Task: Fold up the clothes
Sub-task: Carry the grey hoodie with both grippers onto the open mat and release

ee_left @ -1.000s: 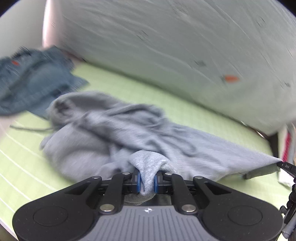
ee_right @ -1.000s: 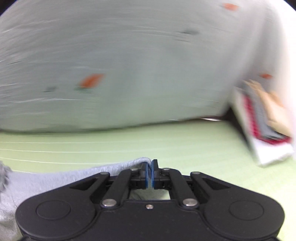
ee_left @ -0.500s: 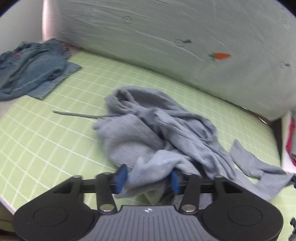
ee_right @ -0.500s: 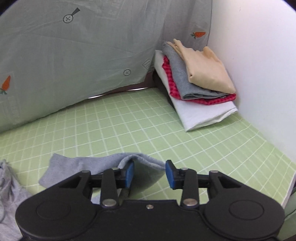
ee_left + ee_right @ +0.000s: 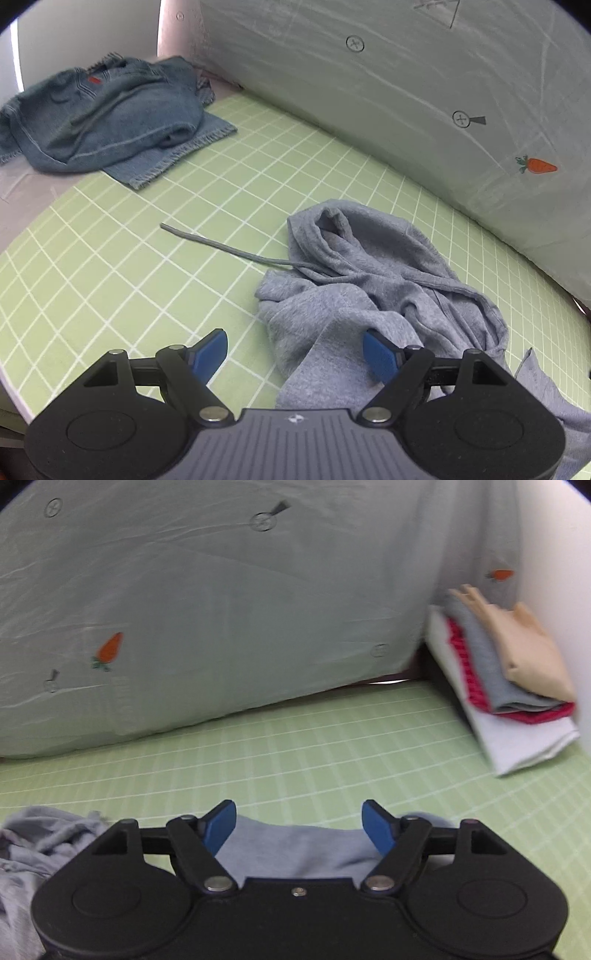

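A grey hoodie [image 5: 373, 291] lies crumpled on the green grid mat [image 5: 147, 266], its hood up and a drawstring [image 5: 221, 247] trailing left. My left gripper [image 5: 295, 350] is open just above the hoodie's near edge; cloth lies between the blue pads, not held. My right gripper [image 5: 299, 825] is open over a flat grey sleeve [image 5: 295, 849] of the same hoodie, whose bunched body [image 5: 44, 834] shows at the left.
Crumpled blue denim clothes [image 5: 103, 114] lie at the mat's far left corner. A stack of folded clothes [image 5: 509, 686] sits at the far right by the white wall. A pale sheet with carrot prints [image 5: 221, 609] hangs behind the mat.
Both grippers were shut on the hoodie a second ago and have opened wide, letting it drop onto the mat. Both have drawn back a little.
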{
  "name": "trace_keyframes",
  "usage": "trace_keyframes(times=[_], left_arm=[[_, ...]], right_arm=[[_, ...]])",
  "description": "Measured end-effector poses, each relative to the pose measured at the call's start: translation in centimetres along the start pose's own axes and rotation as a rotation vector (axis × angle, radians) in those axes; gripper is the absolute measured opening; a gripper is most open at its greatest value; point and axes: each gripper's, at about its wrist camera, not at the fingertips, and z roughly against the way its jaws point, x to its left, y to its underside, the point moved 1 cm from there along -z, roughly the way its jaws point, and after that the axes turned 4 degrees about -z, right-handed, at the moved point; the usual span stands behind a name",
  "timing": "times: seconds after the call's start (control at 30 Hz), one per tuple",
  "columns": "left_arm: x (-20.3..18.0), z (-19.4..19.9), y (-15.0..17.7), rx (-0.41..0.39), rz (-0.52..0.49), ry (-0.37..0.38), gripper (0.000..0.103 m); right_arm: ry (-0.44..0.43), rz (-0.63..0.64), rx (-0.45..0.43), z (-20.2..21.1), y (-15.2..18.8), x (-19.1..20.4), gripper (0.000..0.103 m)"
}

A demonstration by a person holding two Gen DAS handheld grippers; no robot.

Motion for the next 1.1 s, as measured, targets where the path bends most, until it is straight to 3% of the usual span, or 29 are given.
trace_keyframes(times=[0.27, 0.53, 0.57, 0.6, 0.63, 0.7, 0.73, 0.83, 1.0, 1.07, 1.1], left_arm=[[-0.8, -4.0, -1.7, 0.068, 0.008, 0.036, 0.081], [-0.9, -6.3, -2.3, 0.116, 0.013, 0.018, 0.081], [-0.9, -6.4, -2.3, 0.119, 0.014, 0.015, 0.081], [-0.9, -6.6, -2.4, 0.121, 0.015, 0.011, 0.082], [-0.9, -6.8, -2.4, 0.126, 0.017, 0.007, 0.082], [-0.7, -7.1, -2.4, 0.137, 0.028, 0.006, 0.082], [-0.6, -7.2, -2.4, 0.139, 0.032, 0.007, 0.082], [-0.5, -7.5, -2.3, 0.143, 0.029, 0.005, 0.082], [-0.7, -8.0, -2.2, 0.15, 0.014, 0.006, 0.082], [-1.0, -8.3, -2.2, 0.154, 0.005, 0.018, 0.082], [-1.1, -8.3, -2.3, 0.152, -0.005, 0.012, 0.082]], right_arm=[[-0.225, 0.001, 0.225, -6.6, 1.5, 6.2, 0.077], [-0.351, 0.098, 0.353, -10.7, 3.0, 11.7, 0.076], [-0.36, 0.114, 0.364, -11.3, 3.1, 12.2, 0.073], [-0.367, 0.129, 0.365, -11.6, 3.1, 12.6, 0.055], [-0.366, 0.139, 0.337, -11.6, 2.4, 12.5, 0.027], [-0.364, 0.159, 0.281, -11.5, 1.0, 12.5, 0.01], [-0.363, 0.169, 0.253, -11.5, 0.4, 12.4, 0.009], [-0.348, 0.191, 0.171, -11.4, -1.7, 12.0, 0.008], [-0.119, 0.08, 0.059, -12.3, -5.9, 6.4, 0.01], [-0.028, 0.036, 0.014, -12.6, -7.5, 4.1, 0.033], [0.011, 0.02, 0.005, -12.7, -8.1, 3.0, 0.05]])
